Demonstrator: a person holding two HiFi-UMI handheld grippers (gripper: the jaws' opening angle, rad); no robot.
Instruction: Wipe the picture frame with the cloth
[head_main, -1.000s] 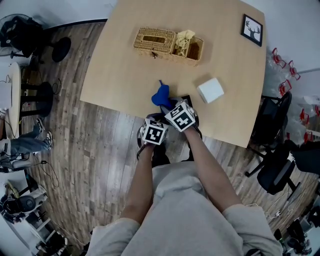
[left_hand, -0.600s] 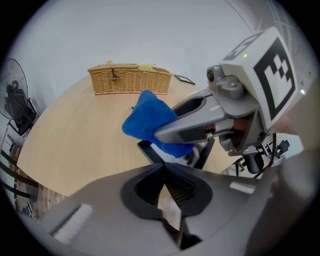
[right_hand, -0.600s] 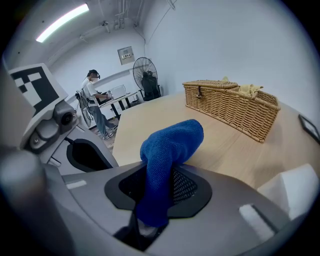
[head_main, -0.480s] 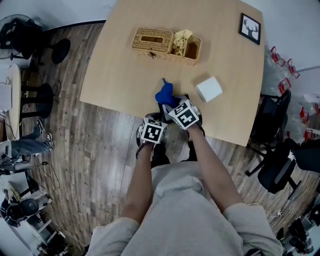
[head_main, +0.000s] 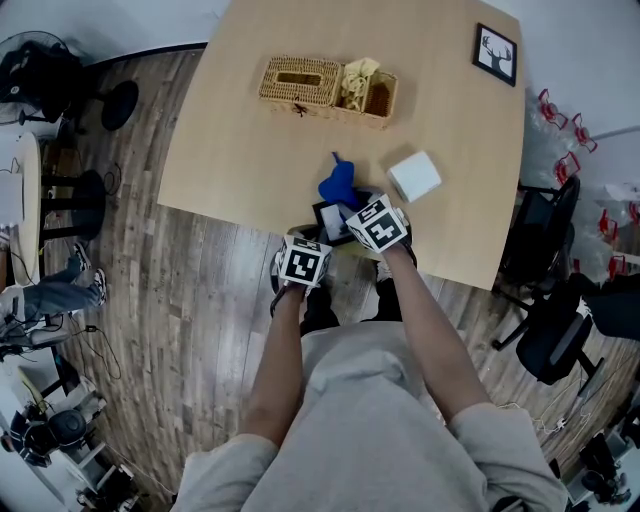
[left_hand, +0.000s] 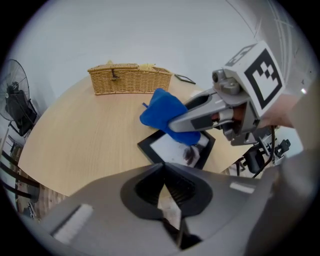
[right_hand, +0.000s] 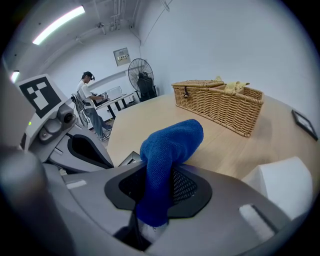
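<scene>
- Bright, even indoor light fills all three views; a long ceiling lamp (right_hand: 59, 24) glows white at the upper left of the right gripper view.
- The table (head_main: 250, 130) shows no glare, and the basket (head_main: 300, 85) casts only a soft, pale shadow.
- Both gripper views bend strongly and turn black at their round edges.
- The nearest foreground there is blurred, but the weave of the cloth (right_hand: 167, 150) is sharp.

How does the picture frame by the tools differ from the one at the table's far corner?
The near picture frame lies at the table edge, partly under the blue cloth; the far picture frame is uncovered, showing a deer head. Both are black-framed.
</scene>
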